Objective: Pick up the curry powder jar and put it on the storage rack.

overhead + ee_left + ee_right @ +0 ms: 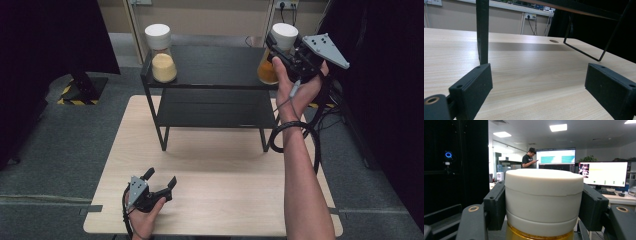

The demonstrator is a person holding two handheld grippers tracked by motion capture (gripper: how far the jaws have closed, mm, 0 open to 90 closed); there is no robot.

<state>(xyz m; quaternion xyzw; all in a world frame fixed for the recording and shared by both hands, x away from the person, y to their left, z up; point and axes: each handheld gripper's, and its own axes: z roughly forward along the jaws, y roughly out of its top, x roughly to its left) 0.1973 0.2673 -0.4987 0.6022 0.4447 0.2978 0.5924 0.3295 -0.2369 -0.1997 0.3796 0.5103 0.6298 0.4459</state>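
In the high view, the left gripper (161,181) rests on the pale wooden table (225,170) at about 7 o'clock, held by the person's left hand (145,212). Its jaws stand released, wide apart, with nothing between them; the left gripper view shows bare wood between the two black pads (474,87) and one black leg of the shelf (482,32) just behind the left pad.

At the 12 o'clock side of the table stands the black metal two-level shelf (210,75). On its top board, at the 11 o'clock corner, is a glass jar with a white round lid and pale yellow powder (161,54), upright and untouched.

At 1 o'clock, the right gripper (280,47), held by the person's right hand (295,85), is clenched on the white lid of a second glass jar with orange content (272,57). This jar is at the right end of the top board, leaning a little; I cannot tell if its bottom touches the board. In the right gripper view, both pads (495,205) press the sides of the white lid (544,200).
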